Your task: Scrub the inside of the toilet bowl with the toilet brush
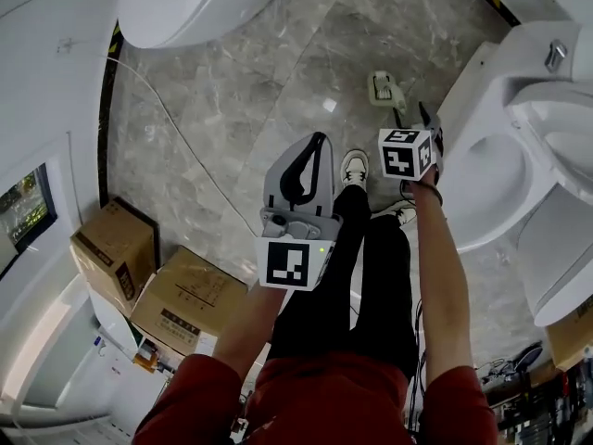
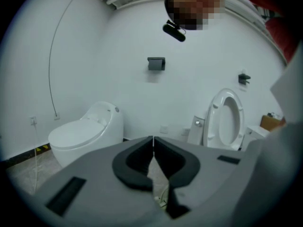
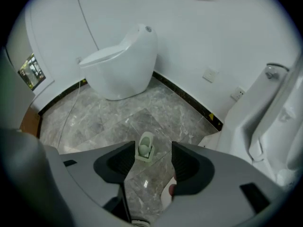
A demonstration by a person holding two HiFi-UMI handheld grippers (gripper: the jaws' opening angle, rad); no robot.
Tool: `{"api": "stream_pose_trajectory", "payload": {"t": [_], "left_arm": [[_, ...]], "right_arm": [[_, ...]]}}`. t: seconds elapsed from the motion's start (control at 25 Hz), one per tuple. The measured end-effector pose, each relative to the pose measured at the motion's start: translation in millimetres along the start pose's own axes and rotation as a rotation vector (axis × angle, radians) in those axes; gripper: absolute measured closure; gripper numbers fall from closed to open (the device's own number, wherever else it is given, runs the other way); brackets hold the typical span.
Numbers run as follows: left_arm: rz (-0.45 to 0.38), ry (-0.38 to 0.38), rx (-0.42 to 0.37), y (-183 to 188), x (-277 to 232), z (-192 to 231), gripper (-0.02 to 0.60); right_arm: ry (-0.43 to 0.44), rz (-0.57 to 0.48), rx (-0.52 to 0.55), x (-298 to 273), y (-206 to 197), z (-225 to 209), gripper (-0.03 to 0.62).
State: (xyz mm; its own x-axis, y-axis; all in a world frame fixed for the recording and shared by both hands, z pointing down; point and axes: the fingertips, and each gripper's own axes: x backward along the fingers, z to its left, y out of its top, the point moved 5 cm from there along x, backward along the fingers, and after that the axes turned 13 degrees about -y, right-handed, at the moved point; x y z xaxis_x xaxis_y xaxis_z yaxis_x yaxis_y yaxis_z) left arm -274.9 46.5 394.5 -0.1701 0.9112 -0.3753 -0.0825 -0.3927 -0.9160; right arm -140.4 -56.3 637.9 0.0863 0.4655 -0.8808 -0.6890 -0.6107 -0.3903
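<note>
Our left gripper (image 2: pixel 153 139) hangs with its fingers closed together on nothing. Further right, the toilet brush (image 1: pixel 384 87) stands in its pale green holder on the marble floor (image 1: pixel 241 91). Above it, our right gripper (image 3: pixel 152 148) has its fingers spread wide and empty. The open toilet bowl (image 1: pixel 486 182) is at far right.

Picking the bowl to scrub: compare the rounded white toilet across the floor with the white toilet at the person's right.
The rounded white ceramic toilet has its lid down; the white ceramic toilet at the person's right has seat and lid raised, bowl exposed. The rounded one is a smooth single body; the right one carries a cistern with a chrome button. Both are white, on the grey marble floor.
</note>
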Motion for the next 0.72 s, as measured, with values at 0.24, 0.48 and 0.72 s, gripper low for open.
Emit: {"api": "stream_pose_trajectory", "payload": {"t": [0.24,0.48,0.72], "left_arm": [[-0.09,-0.054,-0.027,69.7,-6.3,-42.5,0.586],[-0.145,-0.155,-0.067,145.5,5.8,-122.0,0.586],[-0.203,-0.336,-0.118,220.5,18.6,-236.8,0.586]], "right_arm": [[0.013,-0.083,-0.237,113.0,-5.5,-60.3,0.353],[-0.063,-0.196,-0.455,275.5,-28.8,-152.4,0.353],[-0.255,-0.365,-0.64,427.5,-74.1,-268.6,0.354]]}}
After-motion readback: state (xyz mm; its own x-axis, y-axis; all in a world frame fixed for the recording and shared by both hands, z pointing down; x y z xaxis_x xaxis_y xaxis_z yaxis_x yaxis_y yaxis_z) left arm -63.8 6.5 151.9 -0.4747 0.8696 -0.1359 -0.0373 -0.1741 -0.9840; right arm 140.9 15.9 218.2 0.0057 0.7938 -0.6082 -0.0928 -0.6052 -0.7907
